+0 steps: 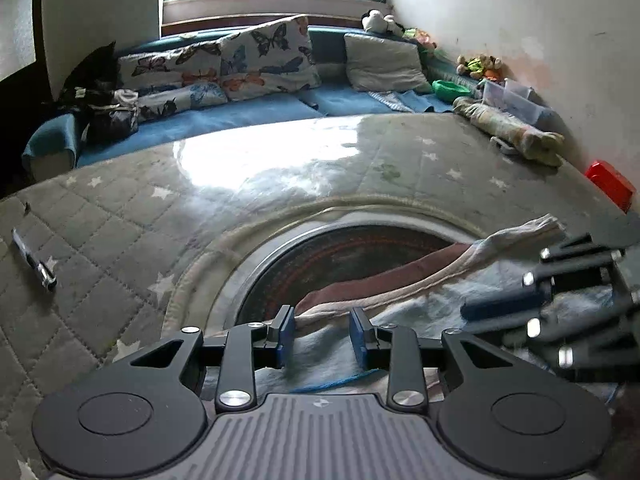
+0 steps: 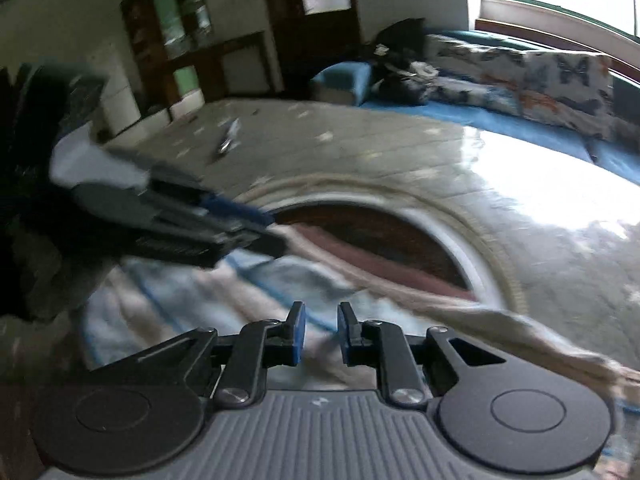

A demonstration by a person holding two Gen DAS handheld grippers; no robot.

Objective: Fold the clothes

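A pale blue and cream garment (image 1: 404,316) with a brown inner layer (image 1: 384,276) lies crumpled over a round dark rug. My left gripper (image 1: 322,338) hovers open just above the cloth, nothing between its blue pads. My right gripper (image 2: 321,334) is also over the garment (image 2: 224,292), its jaws a small gap apart and empty. The right gripper shows blurred at the right of the left wrist view (image 1: 532,300). The left gripper shows blurred at the left of the right wrist view (image 2: 224,220).
A grey quilted star mat (image 1: 120,232) covers the floor around the round rug (image 1: 360,248). A pen-like object (image 1: 34,260) lies at left. A blue couch with butterfly pillows (image 1: 256,60) stands behind. A red box (image 1: 610,184) and rolled cloth (image 1: 512,128) sit at right.
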